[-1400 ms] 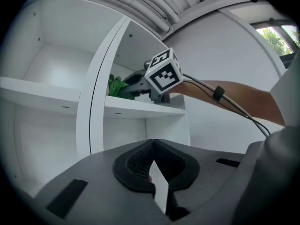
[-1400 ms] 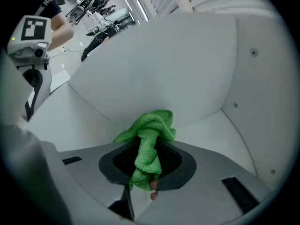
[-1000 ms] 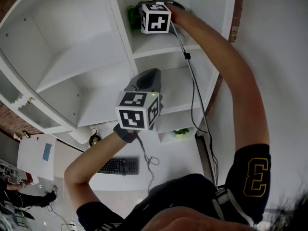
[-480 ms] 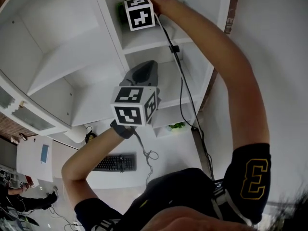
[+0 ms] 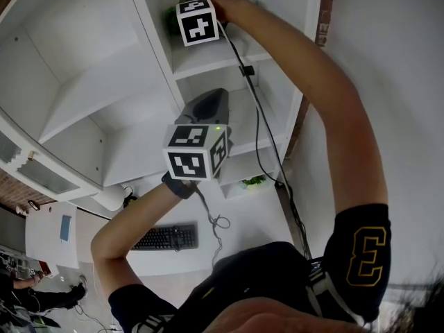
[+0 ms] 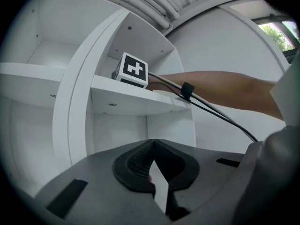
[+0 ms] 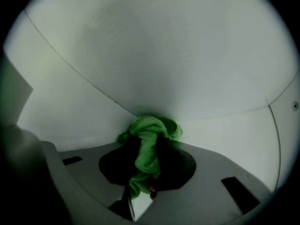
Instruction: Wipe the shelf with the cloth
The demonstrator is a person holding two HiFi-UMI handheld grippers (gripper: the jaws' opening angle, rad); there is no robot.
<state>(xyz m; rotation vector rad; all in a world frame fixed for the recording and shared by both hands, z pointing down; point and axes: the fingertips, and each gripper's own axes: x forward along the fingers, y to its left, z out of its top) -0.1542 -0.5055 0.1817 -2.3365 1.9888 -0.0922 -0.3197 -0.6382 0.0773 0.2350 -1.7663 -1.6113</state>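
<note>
Right tool (image 5: 182,18) was up on the upper board of the white shelf unit (image 5: 208,60), jaws clamped on a bunched green microfibre cloth (image 7: 150,144). In the right gripper view the right tool (image 7: 149,175) had the cloth running down between both pads, and the wad at the top was pushed into a back corner of the shelf compartment where the white surfaces meet. In the head view only a bit of the cloth (image 5: 169,21) showed, at the left side of that compartment, just beside the white upright divider (image 5: 149,40) and behind the tool's marker cube.

Left tool (image 5: 210,101) was held in the air in front of the compartment below, apart from the shelf. In the left gripper view the left tool (image 6: 152,170) had its pads meeting at the tips, narrow, nothing between them. That view looked up at the underside of the upper shelf board (image 6: 136,102), with the right tool's cube at its front edge and the person's right forearm (image 6: 220,86) reaching over it.

A thin black cable (image 5: 262,120) hung from the right tool down past the shelf front. A black keyboard (image 5: 166,236) lay on a white tabletop (image 5: 250,234) below. A small green item (image 5: 255,181) sat on a low shelf; what it was I could not tell.
</note>
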